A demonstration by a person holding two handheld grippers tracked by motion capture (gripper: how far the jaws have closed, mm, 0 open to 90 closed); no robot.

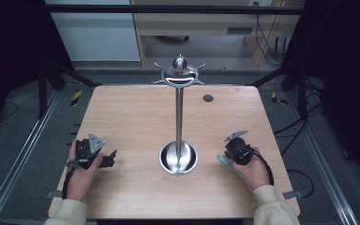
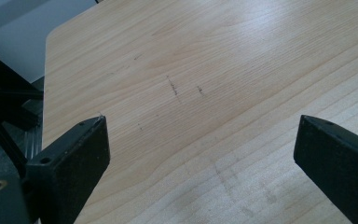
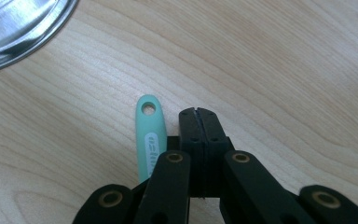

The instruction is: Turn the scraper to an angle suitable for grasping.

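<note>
A mint-green tool handle (image 3: 150,135) with a hanging hole at its end lies flat on the wooden table (image 1: 136,117). My right gripper (image 3: 199,114) is shut, its jaws pressed together with nothing between them. The handle lies just to their left and runs back under the gripper body. In the high view the right gripper (image 1: 229,154) sits at the table's right, with the green tool (image 1: 226,163) beside it. My left gripper (image 2: 200,140) is open over bare wood, and in the high view the left gripper (image 1: 108,160) rests near the table's left front.
A tall metal stand has a round shiny base (image 1: 178,158) at the table's middle front, a thin pole, and a hooked top (image 1: 180,72). The base's rim (image 3: 14,23) shows close by in the right gripper view. A small dark disc (image 1: 208,98) sits at the far side.
</note>
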